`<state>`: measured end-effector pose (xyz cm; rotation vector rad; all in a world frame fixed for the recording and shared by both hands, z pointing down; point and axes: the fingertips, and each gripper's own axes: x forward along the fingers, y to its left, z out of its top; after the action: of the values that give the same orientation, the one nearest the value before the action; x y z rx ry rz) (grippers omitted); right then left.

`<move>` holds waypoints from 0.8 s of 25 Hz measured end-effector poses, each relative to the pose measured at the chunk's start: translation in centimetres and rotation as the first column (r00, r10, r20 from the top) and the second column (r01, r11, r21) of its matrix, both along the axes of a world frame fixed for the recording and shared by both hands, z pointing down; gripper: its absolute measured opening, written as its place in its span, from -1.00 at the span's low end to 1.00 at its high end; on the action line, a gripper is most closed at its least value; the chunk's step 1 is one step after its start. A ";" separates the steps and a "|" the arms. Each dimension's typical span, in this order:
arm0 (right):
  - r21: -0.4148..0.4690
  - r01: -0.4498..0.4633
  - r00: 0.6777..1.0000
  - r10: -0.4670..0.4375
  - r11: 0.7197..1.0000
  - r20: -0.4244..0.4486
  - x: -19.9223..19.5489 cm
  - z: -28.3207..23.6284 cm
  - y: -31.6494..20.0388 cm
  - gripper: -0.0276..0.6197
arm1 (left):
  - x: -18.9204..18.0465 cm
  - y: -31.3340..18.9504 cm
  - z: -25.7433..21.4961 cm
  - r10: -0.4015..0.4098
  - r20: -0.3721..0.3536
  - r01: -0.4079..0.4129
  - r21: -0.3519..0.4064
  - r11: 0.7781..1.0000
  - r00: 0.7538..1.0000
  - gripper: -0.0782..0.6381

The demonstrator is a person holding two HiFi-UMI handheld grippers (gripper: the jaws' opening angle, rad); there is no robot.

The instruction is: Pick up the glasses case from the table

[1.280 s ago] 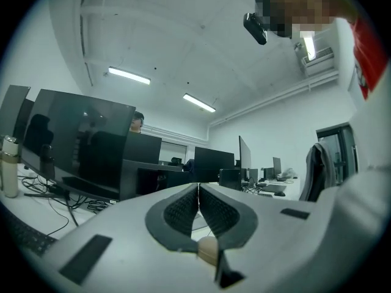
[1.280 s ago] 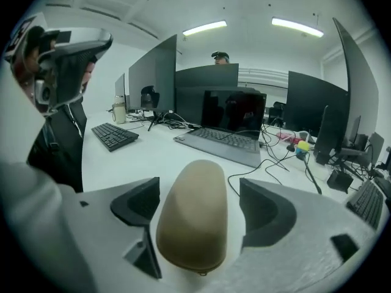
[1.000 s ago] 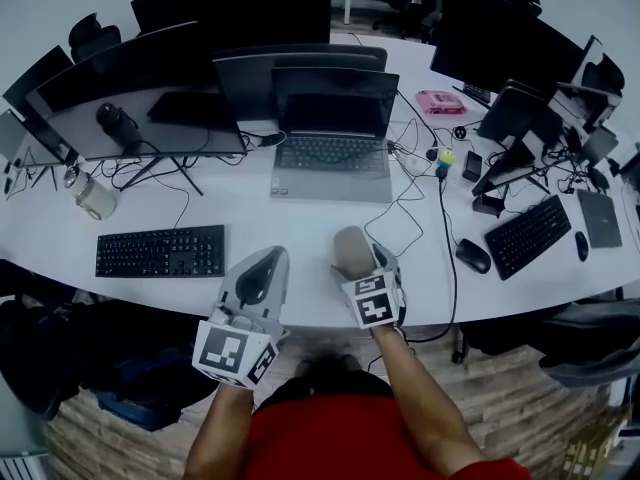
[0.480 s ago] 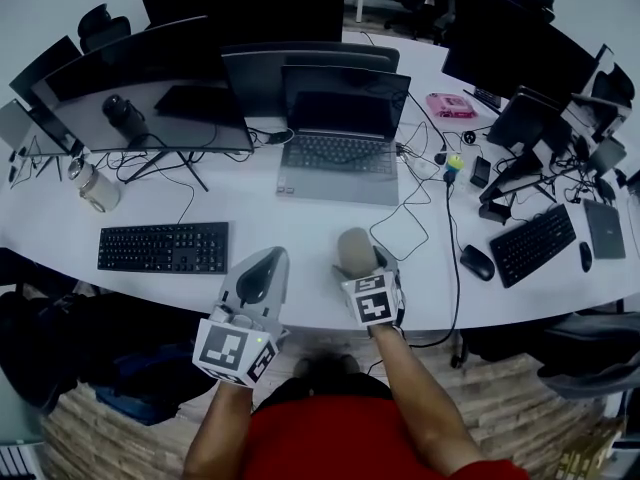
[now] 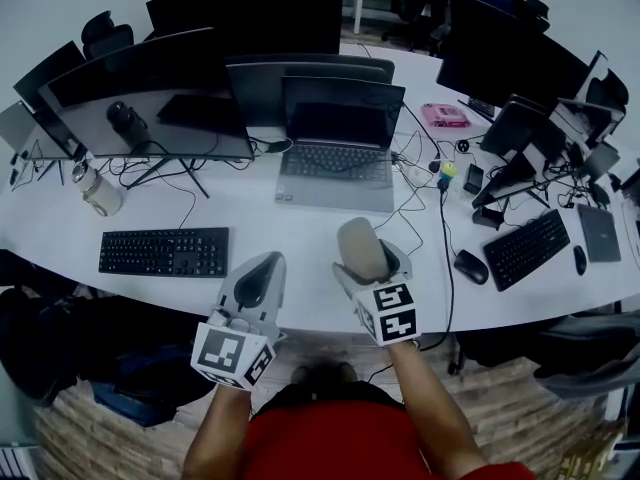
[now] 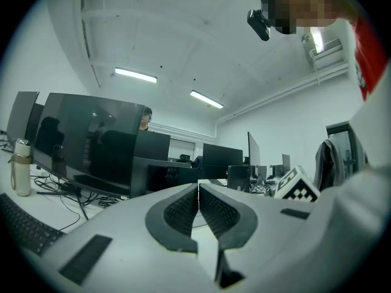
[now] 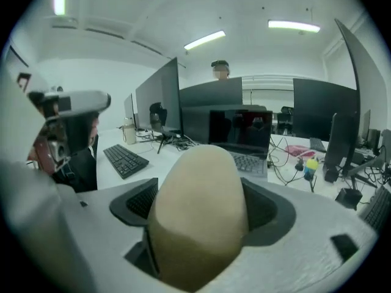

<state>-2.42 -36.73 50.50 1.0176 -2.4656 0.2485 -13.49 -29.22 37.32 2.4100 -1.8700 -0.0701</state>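
A beige, rounded glasses case (image 5: 358, 246) (image 7: 198, 209) sits clamped between the jaws of my right gripper (image 5: 365, 258) (image 7: 201, 209), lifted above the white table's (image 5: 300, 233) front edge. It sticks out forward past the fingertips. My left gripper (image 5: 255, 280) (image 6: 198, 209) hovers to the left of it over the table's front edge, jaws pressed together with nothing between them.
A black keyboard (image 5: 163, 251) lies to the left. An open laptop (image 5: 338, 146) and dark monitors (image 5: 150, 93) stand behind. Looping cables (image 5: 405, 213), a mouse (image 5: 469, 266), a second keyboard (image 5: 526, 248), a pink box (image 5: 444, 116) and a white jar (image 5: 100, 194) are spread around.
My right gripper has tilted and risen slightly with the case, its marker cube swinging to the right. The left gripper has stayed in place.
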 end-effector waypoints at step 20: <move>0.181 0.039 0.963 -0.085 0.983 0.257 3.0 -14.3 6.7 0.35 | 2.4 1.5 -5.0 0.050 0.034 -0.054 0.100 0.994 0.998 -0.75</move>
<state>0.55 -29.99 36.18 1.0321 -2.7976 0.1582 -11.08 -27.74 32.30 2.5390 -1.8587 -0.1278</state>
